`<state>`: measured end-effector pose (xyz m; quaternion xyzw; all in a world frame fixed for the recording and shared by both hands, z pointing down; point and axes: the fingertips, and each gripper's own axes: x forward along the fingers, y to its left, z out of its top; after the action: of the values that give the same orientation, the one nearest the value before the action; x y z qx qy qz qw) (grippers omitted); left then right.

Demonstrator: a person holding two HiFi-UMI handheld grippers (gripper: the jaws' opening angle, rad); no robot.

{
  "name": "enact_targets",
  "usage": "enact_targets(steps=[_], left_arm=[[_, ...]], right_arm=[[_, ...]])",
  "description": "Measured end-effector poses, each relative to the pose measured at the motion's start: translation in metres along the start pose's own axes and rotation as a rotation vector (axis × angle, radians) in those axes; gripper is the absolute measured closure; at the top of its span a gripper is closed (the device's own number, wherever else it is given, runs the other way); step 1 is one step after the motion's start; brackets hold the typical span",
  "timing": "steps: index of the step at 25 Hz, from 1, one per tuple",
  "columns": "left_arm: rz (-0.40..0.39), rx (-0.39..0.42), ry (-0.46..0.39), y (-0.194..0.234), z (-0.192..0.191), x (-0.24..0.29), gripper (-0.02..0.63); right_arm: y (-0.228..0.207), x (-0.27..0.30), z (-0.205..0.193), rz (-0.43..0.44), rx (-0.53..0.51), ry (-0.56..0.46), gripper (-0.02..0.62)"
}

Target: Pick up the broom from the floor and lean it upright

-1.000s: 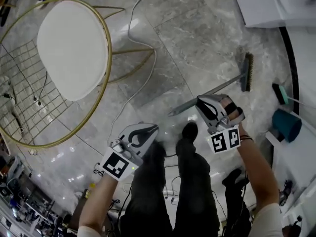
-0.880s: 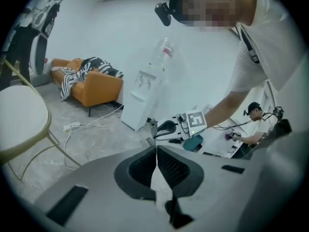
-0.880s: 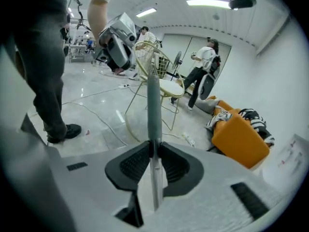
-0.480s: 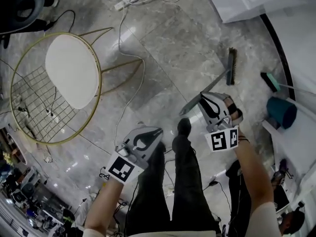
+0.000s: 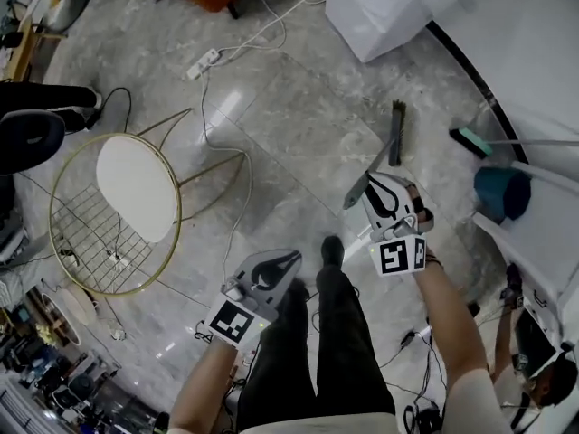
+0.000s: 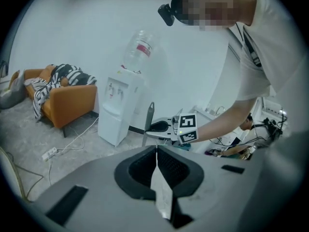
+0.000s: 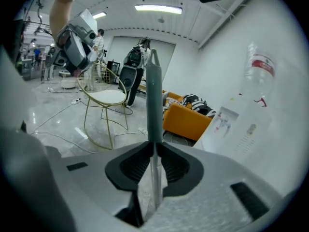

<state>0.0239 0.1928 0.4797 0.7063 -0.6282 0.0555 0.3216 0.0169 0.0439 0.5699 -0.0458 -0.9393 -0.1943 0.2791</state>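
Grey broom (image 5: 384,155) handle sits clamped in the right gripper (image 5: 373,181). Right gripper view: jaws [no gap] closed tight on the handle (image 7: 154,95), partly open only by the handle's thickness. Handle runs from between the pads straight to 12 o'clock in that view. Head view: brush head (image 5: 396,134) lies at about 1 o'clock from the right gripper, near it, dark bristles edge-on over the grey marble floor (image 5: 298,125). Cannot tell if the head touches the floor. Short free end of the handle pokes out at 7 o'clock of the jaws. Grip is close to that end, far from the brush head.

Left gripper (image 5: 291,260) is at 7 o'clock of the right one, well apart from the broom. Left gripper view: jaws pressed together, nothing between them (image 6: 157,151). Same view shows the right gripper (image 6: 161,126) at 12 o'clock with the handle end sticking up beside it.

Gold wire chair (image 5: 136,188) with white seat at 9 o'clock of both grippers. White water dispenser (image 5: 380,7) at 12 o'clock of the brush head. Teal container (image 5: 502,193) at 3 o'clock of the right gripper.
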Motion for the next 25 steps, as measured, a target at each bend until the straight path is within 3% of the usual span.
enact_targets(steps=[9, 20, 25], left_arm=[[-0.123, 0.091, -0.010, -0.018, 0.042, 0.045, 0.595], [-0.316, 0.182, 0.059, -0.017, 0.083, 0.065, 0.595], [-0.386, 0.217, 0.057, -0.019, 0.128, 0.064, 0.595]], right_arm=[[-0.080, -0.037, -0.005, -0.181, 0.236, 0.012, 0.518], [-0.142, -0.066, 0.013, -0.376, 0.556, 0.045, 0.518], [-0.172, -0.085, 0.030, -0.474, 0.642, 0.056, 0.517]])
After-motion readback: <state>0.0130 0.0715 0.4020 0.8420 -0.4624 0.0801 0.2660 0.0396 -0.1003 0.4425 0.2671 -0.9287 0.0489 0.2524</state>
